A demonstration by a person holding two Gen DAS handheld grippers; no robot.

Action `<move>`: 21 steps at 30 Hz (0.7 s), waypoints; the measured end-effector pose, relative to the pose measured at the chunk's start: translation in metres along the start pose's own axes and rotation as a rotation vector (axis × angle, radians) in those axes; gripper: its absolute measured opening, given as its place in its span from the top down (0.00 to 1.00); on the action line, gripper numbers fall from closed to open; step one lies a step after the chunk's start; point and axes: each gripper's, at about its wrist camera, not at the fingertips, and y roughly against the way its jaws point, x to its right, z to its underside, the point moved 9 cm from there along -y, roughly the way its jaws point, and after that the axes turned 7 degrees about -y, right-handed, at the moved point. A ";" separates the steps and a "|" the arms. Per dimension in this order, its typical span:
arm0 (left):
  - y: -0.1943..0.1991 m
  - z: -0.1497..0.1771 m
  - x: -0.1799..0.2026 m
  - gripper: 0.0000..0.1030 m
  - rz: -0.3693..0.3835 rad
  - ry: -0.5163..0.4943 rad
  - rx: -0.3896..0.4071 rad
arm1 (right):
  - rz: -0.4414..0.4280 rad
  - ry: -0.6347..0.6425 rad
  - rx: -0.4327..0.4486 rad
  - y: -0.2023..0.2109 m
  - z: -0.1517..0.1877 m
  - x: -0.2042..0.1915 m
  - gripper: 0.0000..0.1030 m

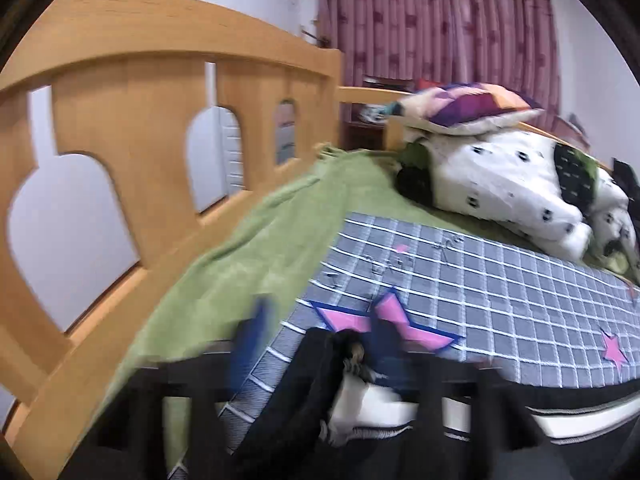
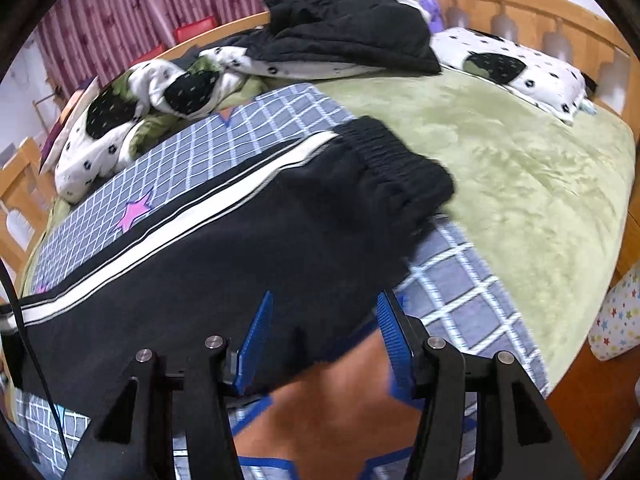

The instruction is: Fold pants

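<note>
Black pants (image 2: 248,248) with a white side stripe lie across a grey checked cloth (image 2: 460,292) on the bed, their elastic waistband (image 2: 400,160) toward the green blanket. My right gripper (image 2: 326,332) is open, its blue fingers (image 2: 258,336) spread on either side of the near edge of the pants, holding nothing. In the left wrist view, blurred, a bunched end of the pants (image 1: 320,392) lies between my left gripper's blue fingers (image 1: 250,340); that gripper (image 1: 320,344) looks open around it.
A green blanket (image 2: 520,184) covers the bed. A wooden footboard (image 1: 132,128) rises at the left. White dotted bedding (image 1: 500,176), a patterned pillow (image 1: 472,108) and a black garment (image 2: 352,36) are piled at the far side. Pink curtains (image 1: 440,20) hang behind.
</note>
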 end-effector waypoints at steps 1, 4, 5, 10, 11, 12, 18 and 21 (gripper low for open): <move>0.004 0.003 0.001 0.24 0.051 0.015 0.007 | -0.008 0.009 0.001 0.000 0.002 -0.007 0.48; 0.017 0.021 0.005 0.24 0.089 -0.010 -0.011 | -0.045 0.002 -0.001 0.002 0.001 -0.021 0.48; 0.024 0.033 0.007 0.24 0.092 -0.032 -0.030 | -0.058 -0.004 0.001 0.004 0.000 -0.025 0.48; 0.055 0.102 0.021 0.24 0.312 0.021 -0.174 | -0.106 -0.009 0.005 0.011 -0.004 -0.043 0.48; 0.060 0.118 0.021 0.24 0.342 0.052 -0.199 | -0.111 -0.005 0.006 0.012 -0.004 -0.045 0.48; 0.066 0.136 0.022 0.24 0.382 0.088 -0.225 | -0.117 -0.001 0.008 0.013 -0.003 -0.048 0.48; 0.069 0.208 0.003 0.26 0.493 0.384 -0.335 | -0.138 -0.018 -0.007 0.010 0.005 -0.051 0.47; 0.050 0.198 -0.007 0.26 0.469 0.464 -0.318 | -0.143 -0.032 -0.016 0.005 0.007 -0.051 0.47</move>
